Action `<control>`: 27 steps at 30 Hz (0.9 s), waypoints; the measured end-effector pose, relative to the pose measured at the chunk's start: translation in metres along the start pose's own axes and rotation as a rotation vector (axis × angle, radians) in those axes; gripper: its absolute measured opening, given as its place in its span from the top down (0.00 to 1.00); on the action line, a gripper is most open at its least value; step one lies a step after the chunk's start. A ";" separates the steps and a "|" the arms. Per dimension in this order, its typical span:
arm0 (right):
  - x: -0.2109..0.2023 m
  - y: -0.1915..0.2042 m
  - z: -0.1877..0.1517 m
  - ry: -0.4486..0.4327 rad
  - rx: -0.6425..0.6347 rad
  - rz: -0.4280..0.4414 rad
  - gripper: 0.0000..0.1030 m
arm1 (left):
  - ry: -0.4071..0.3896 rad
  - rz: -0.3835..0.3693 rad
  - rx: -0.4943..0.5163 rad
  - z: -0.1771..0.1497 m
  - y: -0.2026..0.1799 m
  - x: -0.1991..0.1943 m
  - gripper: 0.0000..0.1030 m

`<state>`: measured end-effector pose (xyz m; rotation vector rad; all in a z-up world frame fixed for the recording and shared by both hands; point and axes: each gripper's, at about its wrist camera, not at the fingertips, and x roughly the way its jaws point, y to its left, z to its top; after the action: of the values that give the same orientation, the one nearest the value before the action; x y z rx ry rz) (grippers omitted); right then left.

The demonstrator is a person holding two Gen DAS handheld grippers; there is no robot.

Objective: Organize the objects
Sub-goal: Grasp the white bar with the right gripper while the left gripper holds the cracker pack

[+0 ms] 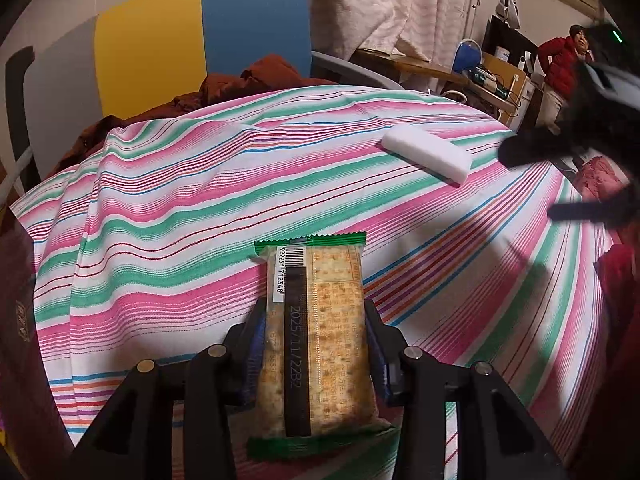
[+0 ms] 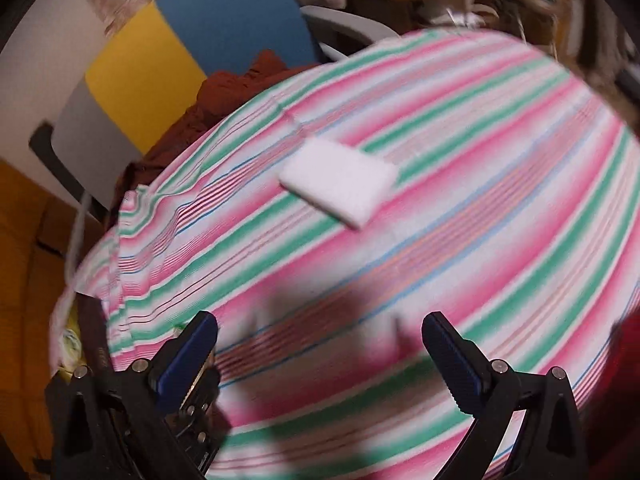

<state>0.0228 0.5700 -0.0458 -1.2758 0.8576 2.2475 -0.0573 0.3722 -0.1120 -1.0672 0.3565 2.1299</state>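
Holding: left tongs [image 1: 316,336] clamped on the cracker pack [image 1: 318,340], pack lifted over the striped cloth [image 1: 160,208] on the counter.

Left view
- pack: gripped across its width, upright between the pads, green seal ends front and back, barcode side up.
- sponge [image 1: 426,154]: white block, lying flat on the cloth far right, well apart from the pack.
- right tongs [image 1: 560,180]: dark fingers coming in from the right edge, spread, just beside the sponge but not touching.
- background: yellow/blue chair [image 1: 200,40] behind the counter, brown cloth piled on it; a person in a red jacket [image 1: 560,68] far right.

Right view
- right tongs [image 2: 320,332]: fingers wide apart, nothing between them, above the cloth [image 2: 480,160].
- sponge [image 2: 340,180]: ahead and slightly left of centre, flat, free.
- blur: frame smeared, so this hand looks to be moving.

Step (judged): pack secured on the left; right side on approach to the sponge.

Next calls for: lining the open fingers over the sponge's short sides, dropping to the cloth, closing gently since it looks soft. Risk: pinching cloth with it.
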 end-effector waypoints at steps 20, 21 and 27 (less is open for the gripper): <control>0.106 0.027 0.090 0.064 -0.436 -0.193 0.34 | -0.011 -0.010 -0.006 -0.002 0.001 0.002 0.55; 0.106 0.027 0.087 0.065 -0.435 -0.201 0.34 | -0.011 -0.010 -0.006 -0.002 0.001 0.002 0.55; 0.092 0.036 0.059 0.120 -0.412 -0.196 0.37 | -0.014 -0.012 -0.004 -0.002 0.002 0.001 0.55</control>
<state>-0.0812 0.5893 -0.0917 -1.6091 0.2913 2.2761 -0.0579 0.3704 -0.1146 -1.0536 0.3389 2.1269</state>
